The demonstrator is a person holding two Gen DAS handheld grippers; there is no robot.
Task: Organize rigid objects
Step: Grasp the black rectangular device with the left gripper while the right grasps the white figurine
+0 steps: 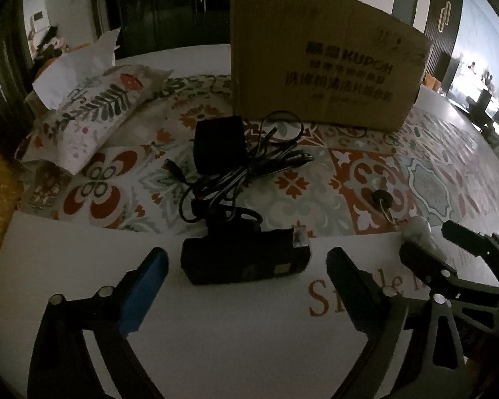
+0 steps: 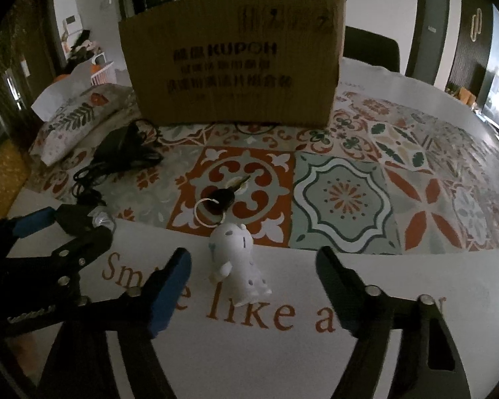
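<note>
A flat black rectangular device lies on the white border of the patterned tablecloth, its long axis running side to side, straight ahead of the left gripper. That gripper stands wide open, blue-padded fingers set either side of the block but clear of it, so the block's length spans the gap rather than pointing along it; I'd judge a short push forward would bring the pads to its two ends.

Just behind it, a black power adapter with a tangled black cable sits on the tiles.

To the right, a small white plastic figurine keychain lies directly ahead of the right gripper, slightly left of centre, its body stretching away toward a metal ring and black-headed key. The right gripper is also spread open, holding nothing. Each hand is nearer its own item.

Beyond stands a brown cardboard box, upright, presumably where things go. A floral-print tissue pack lies off to the left.
</note>
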